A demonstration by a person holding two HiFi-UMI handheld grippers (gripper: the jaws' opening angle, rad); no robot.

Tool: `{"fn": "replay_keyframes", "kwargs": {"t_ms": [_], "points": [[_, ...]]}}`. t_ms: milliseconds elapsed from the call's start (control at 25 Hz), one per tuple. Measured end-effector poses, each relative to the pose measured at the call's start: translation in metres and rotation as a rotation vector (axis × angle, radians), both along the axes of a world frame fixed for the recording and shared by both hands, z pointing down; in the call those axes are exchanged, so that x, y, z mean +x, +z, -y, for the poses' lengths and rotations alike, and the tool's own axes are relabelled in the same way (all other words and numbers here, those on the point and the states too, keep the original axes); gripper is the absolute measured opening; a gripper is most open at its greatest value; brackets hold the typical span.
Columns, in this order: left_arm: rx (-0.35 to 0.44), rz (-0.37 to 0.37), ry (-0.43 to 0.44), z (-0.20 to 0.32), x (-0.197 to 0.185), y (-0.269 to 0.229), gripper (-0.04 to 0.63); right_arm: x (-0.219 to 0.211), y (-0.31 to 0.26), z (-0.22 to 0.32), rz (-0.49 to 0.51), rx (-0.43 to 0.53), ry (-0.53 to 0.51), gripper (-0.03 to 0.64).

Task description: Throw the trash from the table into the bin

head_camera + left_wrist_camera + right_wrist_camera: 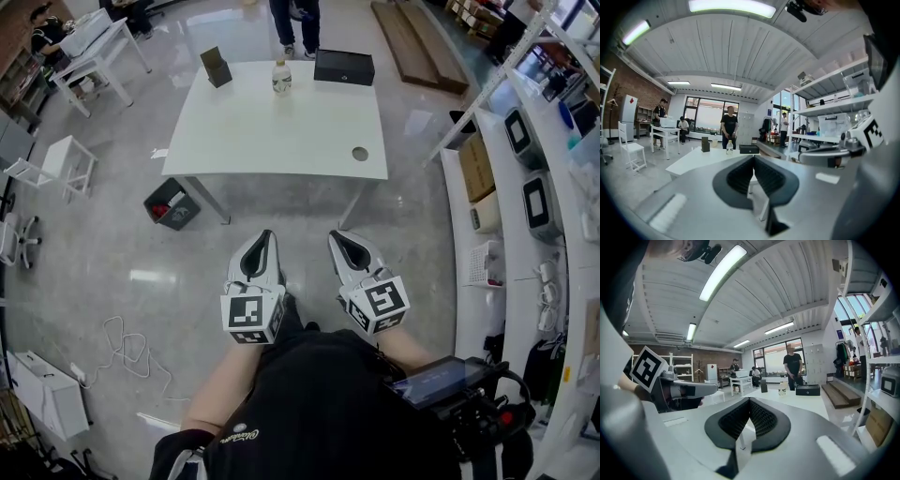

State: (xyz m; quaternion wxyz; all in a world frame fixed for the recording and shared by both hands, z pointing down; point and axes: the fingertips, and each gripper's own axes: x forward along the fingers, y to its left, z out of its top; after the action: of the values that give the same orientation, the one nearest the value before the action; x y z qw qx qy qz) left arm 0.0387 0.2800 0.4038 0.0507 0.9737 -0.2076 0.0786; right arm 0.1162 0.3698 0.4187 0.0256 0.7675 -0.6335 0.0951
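Observation:
A white table [272,131] stands ahead of me. At its far edge stand a small plastic bottle [281,78], a dark brown upright pack [216,67] and a flat black box [344,67]. A dark bin [172,204] sits on the floor by the table's near left leg, with something red in it. My left gripper [265,235] and right gripper [338,236] are held side by side short of the table, both shut and holding nothing. The left gripper view shows the bottle [730,146] far beyond the closed jaws, and the right gripper view shows the bottle [782,388] and black box [807,390].
A person [295,23] stands behind the table. White shelving [525,187] with bins lines the right side. A white desk [94,47] and chair [56,164] stand at the left, where people sit. A loose cable [127,347] lies on the floor.

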Motion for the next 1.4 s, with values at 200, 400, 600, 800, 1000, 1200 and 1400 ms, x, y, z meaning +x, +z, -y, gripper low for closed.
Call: {"fn": "replay_keyframes", "kwargs": {"t_ms": [200, 400, 600, 800, 1000, 1200, 1400], "points": [[0.003, -0.008, 0.014, 0.045, 0.03, 0.001, 0.009, 0.028, 0.002, 0.043, -0.005, -0.006, 0.014, 0.002], [0.01, -0.007, 0.038, 0.105, 0.062, -0.004, 0.009, 0.06, 0.002, 0.099, -0.003, -0.014, 0.046, 0.002], [-0.007, -0.002, 0.091, 0.171, 0.096, -0.004, 0.009, 0.094, -0.002, 0.169, -0.011, -0.024, 0.089, 0.002], [-0.015, 0.005, 0.147, 0.213, 0.124, 0.0, 0.009, 0.119, -0.001, 0.211, -0.011, -0.032, 0.143, 0.002], [-0.035, 0.007, 0.158, 0.234, 0.149, 0.004, 0.009, 0.142, 0.001, 0.232, -0.007, -0.041, 0.151, 0.002], [-0.039, 0.011, 0.148, 0.249, 0.174, 0.008, 0.009, 0.167, 0.003, 0.253, -0.003, -0.038, 0.124, 0.002], [-0.044, 0.026, 0.123, 0.267, 0.208, 0.014, 0.009, 0.201, 0.006, 0.274, 0.009, -0.028, 0.093, 0.002]]}}
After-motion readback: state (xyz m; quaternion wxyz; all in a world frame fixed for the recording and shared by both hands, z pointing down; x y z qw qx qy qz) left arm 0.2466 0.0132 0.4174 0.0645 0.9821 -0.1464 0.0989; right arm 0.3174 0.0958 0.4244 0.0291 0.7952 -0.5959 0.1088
